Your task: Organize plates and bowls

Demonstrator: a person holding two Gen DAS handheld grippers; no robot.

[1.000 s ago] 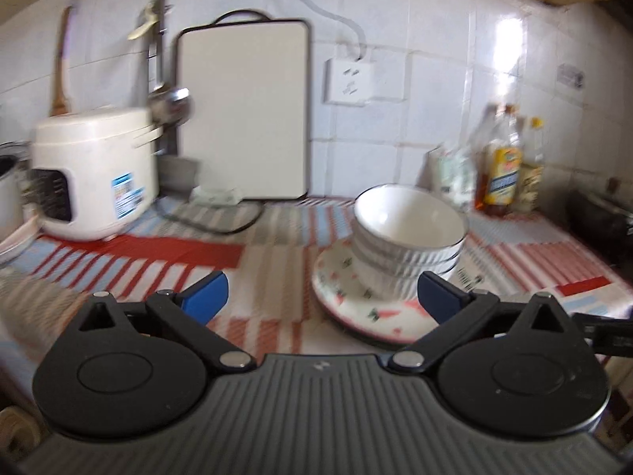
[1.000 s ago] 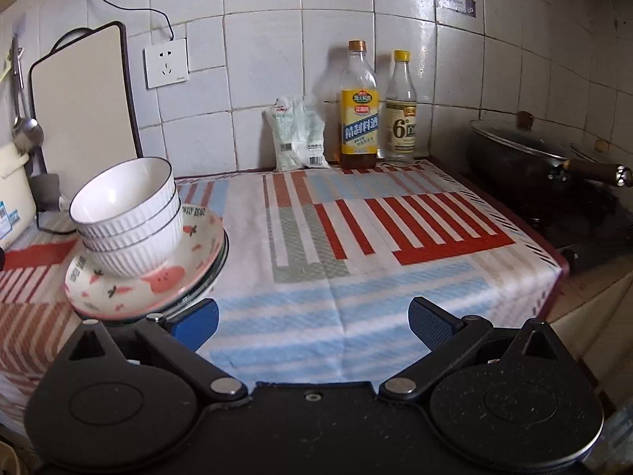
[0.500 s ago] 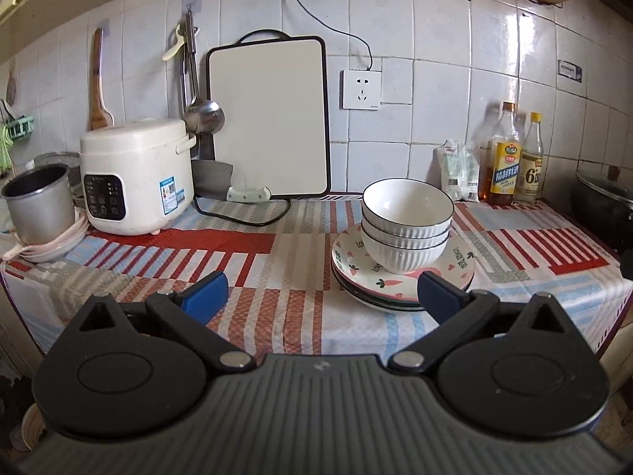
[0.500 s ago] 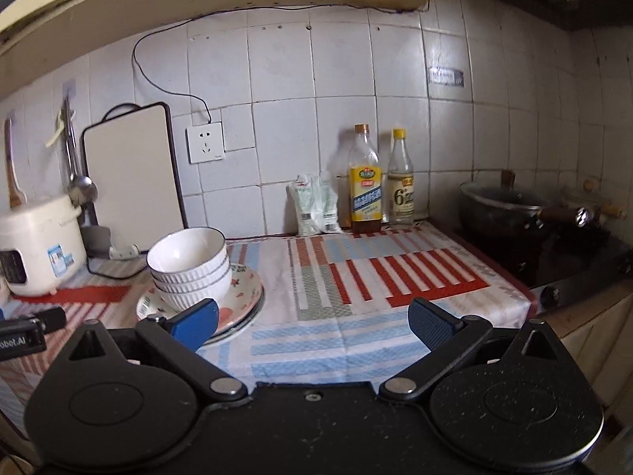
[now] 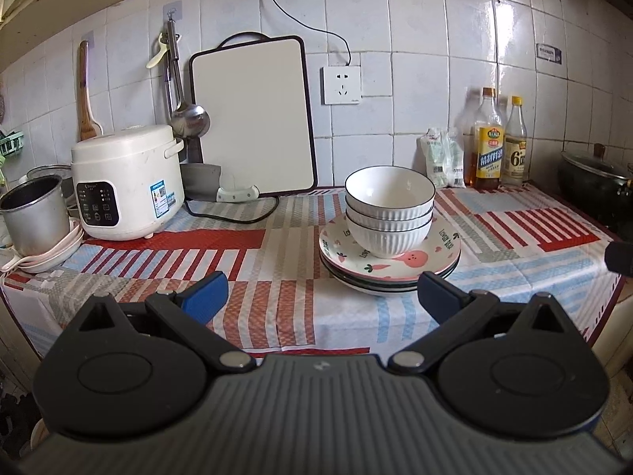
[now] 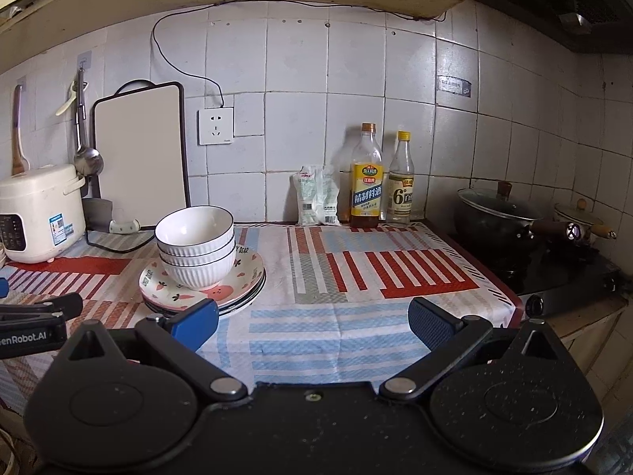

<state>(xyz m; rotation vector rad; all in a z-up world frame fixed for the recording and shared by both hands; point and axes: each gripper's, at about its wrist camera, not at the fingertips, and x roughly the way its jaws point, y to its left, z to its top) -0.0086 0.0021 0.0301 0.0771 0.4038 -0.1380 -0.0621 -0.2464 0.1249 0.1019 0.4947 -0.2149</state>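
Left wrist view shows a kitchen surface (image 5: 277, 245) covered by a striped red, blue and white cloth, seen from just off its near edge. Three white ribbed bowls (image 5: 389, 209) sit nested inside one another, centred on a stack of plates (image 5: 389, 271) printed with carrots and a pink fruit. Everything stands right of centre, near the front edge. The left gripper (image 5: 320, 297) hovers short of the stack, jaws spread wide and holding nothing.

Right wrist view shows the same stack at its left, and the right gripper (image 6: 312, 318) likewise released and empty, over bare cloth.

Bowls and plates look like glazed ceramic: stiff, smooth, likely slippery, and breakable if knocked. Together the pile is probably heavy and top-heavy. A sensible hold seems to be one piece at a time, pinching the top bowl's thin, dark-edged rim, or a plate's overhanging edge.

A rice cooker (image 5: 126, 182) stands well to the left.
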